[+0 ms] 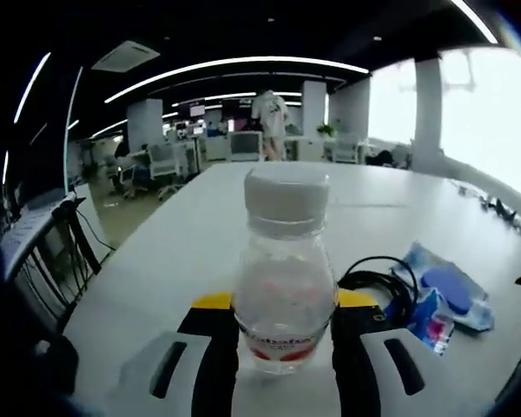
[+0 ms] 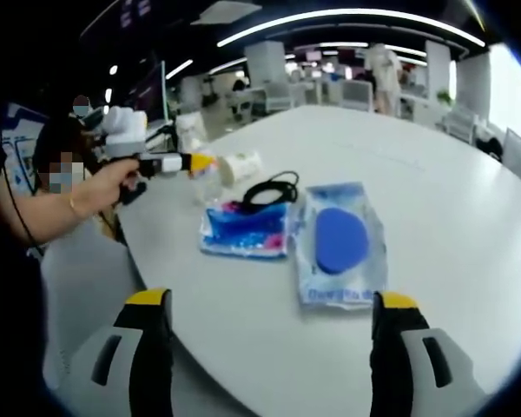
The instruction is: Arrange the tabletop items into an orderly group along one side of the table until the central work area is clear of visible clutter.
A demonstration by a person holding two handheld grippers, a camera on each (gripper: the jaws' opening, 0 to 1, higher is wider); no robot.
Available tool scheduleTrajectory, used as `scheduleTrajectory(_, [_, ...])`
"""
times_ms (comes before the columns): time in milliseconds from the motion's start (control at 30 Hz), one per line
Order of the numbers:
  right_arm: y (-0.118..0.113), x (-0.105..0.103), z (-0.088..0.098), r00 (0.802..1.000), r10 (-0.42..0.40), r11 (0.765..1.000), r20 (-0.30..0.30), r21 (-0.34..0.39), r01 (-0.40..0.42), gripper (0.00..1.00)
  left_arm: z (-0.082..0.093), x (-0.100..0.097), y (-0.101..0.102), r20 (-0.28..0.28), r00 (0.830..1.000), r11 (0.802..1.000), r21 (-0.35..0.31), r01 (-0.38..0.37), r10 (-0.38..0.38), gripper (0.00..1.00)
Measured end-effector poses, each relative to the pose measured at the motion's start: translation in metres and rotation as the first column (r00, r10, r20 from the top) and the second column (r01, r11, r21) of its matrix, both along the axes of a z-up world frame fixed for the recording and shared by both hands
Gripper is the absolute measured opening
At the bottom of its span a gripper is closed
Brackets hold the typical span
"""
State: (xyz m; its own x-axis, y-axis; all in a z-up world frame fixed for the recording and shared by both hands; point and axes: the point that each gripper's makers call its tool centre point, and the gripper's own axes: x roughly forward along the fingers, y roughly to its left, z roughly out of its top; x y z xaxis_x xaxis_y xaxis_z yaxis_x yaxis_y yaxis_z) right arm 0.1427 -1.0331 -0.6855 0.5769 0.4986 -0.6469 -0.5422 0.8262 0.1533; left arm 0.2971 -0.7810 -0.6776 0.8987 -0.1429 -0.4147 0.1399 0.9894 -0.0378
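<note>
Left gripper view, nearest first: left gripper (image 1: 283,347) at six o'clock, black jaws with yellow tips clamped on either side of a clear plastic bottle (image 1: 284,287). Bottle upright on the white table (image 1: 182,252), white cap on top, red-printed label near its base. Just past it at three o'clock, a coiled black cable (image 1: 384,282), and beside that a blue-and-pink packet (image 1: 434,323) touching a clear pouch with a blue pad (image 1: 450,288) inside. Farther off at twelve o'clock, a person in white (image 1: 270,117) standing among desks and pillars.

Right gripper view, nearest first: right gripper (image 2: 273,334) at six o'clock, jaws spread wide apart, holding nothing, above the table's near edge (image 2: 243,347). Ahead at twelve o'clock, the clear pouch with blue pad (image 2: 339,239) lying flat, touching the blue-and-pink packet (image 2: 243,230) at eleven o'clock. Black cable (image 2: 269,189) resting partly on that packet's far end. Beyond, at ten o'clock, the bottle (image 2: 230,167) gripped by the left gripper (image 2: 200,162), held in a hand (image 2: 113,182) reaching in from nine o'clock.
</note>
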Motion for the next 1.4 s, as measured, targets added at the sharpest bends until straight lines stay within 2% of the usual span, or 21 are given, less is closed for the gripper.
scheduleTrajectory(133, [0.000,-0.001,-0.002,1.000,-0.001,1.000,-0.005,-0.003,0.001,0.93,-0.001,0.002,0.004,0.003,1.000,0.999,-0.034,-0.030,0.030,0.39])
scheduleTrajectory(267, [0.000,-0.002,-0.004,1.000,-0.001,1.000,-0.011,0.001,0.001,0.93,-0.001,0.002,-0.001,0.017,1.000,1.000,-0.018,-0.012,0.013,0.40])
scheduleTrajectory(333, [0.001,-0.002,-0.004,1.000,0.000,1.000,-0.011,0.001,0.000,0.93,0.000,0.003,0.001,0.029,1.000,0.999,-0.031,-0.010,0.011,0.40])
scheduleTrajectory(500, [0.001,0.000,-0.003,1.000,-0.002,1.000,-0.008,0.001,0.002,0.93,0.002,0.003,0.000,0.086,0.996,0.998,0.061,0.014,-0.019,0.40])
scheduleTrajectory(667, [0.001,0.000,-0.002,1.000,-0.007,1.000,-0.005,0.005,0.007,0.93,0.010,0.006,-0.002,0.168,0.985,0.996,0.079,0.033,-0.046,0.46])
scheduleTrajectory(767, [0.001,-0.001,-0.002,1.000,-0.010,1.000,-0.007,0.012,0.010,0.93,0.009,0.007,-0.004,0.181,0.982,0.996,0.089,0.029,-0.045,0.47])
scheduleTrajectory(833, [0.002,-0.001,-0.003,1.000,-0.008,1.000,-0.007,0.011,0.008,0.93,0.010,0.008,-0.001,0.188,0.982,0.997,0.074,0.011,-0.025,0.43])
scheduleTrajectory(900, [0.002,-0.002,-0.003,1.000,-0.007,1.000,-0.009,0.009,0.007,0.93,0.009,0.008,-0.001,0.181,0.983,0.999,0.051,0.002,-0.012,0.42])
scheduleTrajectory(1000, [0.003,-0.002,-0.004,1.000,-0.006,1.000,-0.011,0.009,0.006,0.93,0.010,0.007,0.000,0.187,0.982,0.998,0.066,-0.007,-0.005,0.42])
scheduleTrajectory(1400, [0.002,-0.001,-0.003,1.000,-0.003,1.000,-0.010,0.009,0.003,0.93,0.010,0.008,0.008,0.121,0.993,1.000,0.017,-0.010,0.008,0.40])
